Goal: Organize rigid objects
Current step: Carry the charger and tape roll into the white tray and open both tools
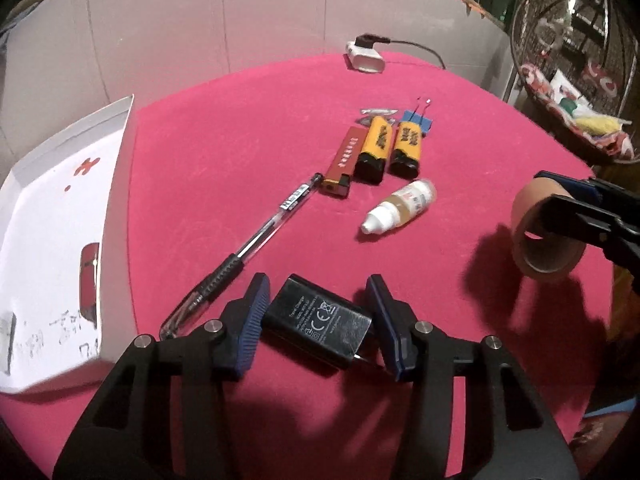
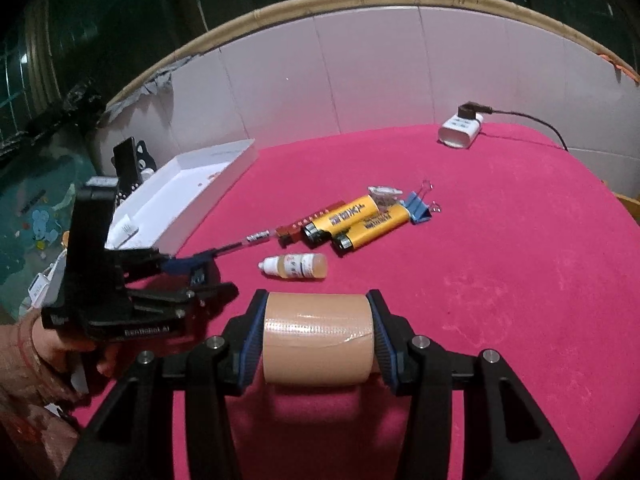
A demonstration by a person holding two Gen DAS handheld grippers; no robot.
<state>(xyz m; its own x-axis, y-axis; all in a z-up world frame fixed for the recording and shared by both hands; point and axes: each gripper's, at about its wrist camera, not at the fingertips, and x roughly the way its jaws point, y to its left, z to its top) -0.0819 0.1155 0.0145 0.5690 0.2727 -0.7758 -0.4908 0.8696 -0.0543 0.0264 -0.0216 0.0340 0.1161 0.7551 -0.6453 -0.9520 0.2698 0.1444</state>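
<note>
We are closing the left gripper [image 1: 316, 316] around the black travel charger [image 1: 318, 320], which is lying on the pink cloth [image 1: 440, 160] near the table's front edge. The left pad is touching the charger's side; the right pad looks to be meeting only a corner, so the grasp is uneven. Our right gripper [image 2: 318, 338] is clamping a roll of tan tape [image 2: 318, 338] across its flat sides, and judging by its shadow the roll is hanging just clear of the cloth.

What could go wrong: the charger is a smooth, glossy plastic block sitting skewed between the ribbed blue pads — if we are squeezing on a corner, it may twist or pop out as we lift. Its prongs are pointing back toward us and could snag the cloth. The clear pen [image 1: 240, 256] with its ribbed rubber grip is lying just beside the left finger, so a sideways drag may roll it. The tape roll is a hollow cardboard-cored cylinder; gripped across its faces it seems secure, though tilting could let it slide.

Farther back, a red lighter [image 1: 344, 160], two yellow lighters [image 1: 374, 150], a blue binder clip [image 1: 418, 120] and a small dropper bottle [image 1: 400, 206] are waiting, while the white cardboard box lid [image 1: 60, 220] at the left is already holding something shiny — likely our drop-off spot.
</note>
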